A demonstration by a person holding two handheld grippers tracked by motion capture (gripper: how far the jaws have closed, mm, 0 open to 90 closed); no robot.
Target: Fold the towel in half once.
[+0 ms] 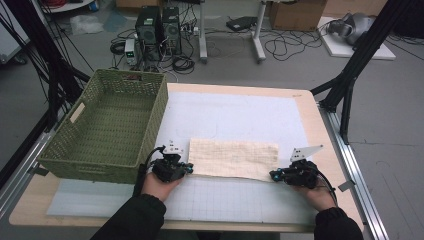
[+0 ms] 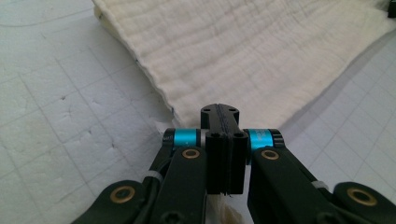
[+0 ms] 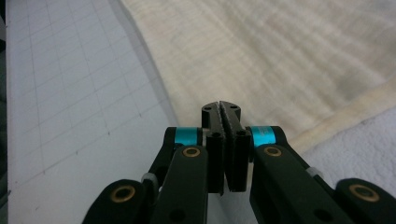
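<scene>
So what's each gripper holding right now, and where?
The left gripper pinches the cloth at its near left corner; right gripper, its near right corner.

Lighting's pretty flat and soft from above, hardly any shadows on the table point(image 1: 310, 105). High view is a bit dim and grainy, floor behind looks darker. Both gripper views are bright, slightly washed out, with the cloth point(image 3: 289, 56) blurring toward the far edges.

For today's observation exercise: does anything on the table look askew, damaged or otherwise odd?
Nothing stands out. The folded cloth lies flat on the mat, edges fairly even, with the left gripper and right gripper shut at its near corners. The basket sits upright at the left.
</scene>
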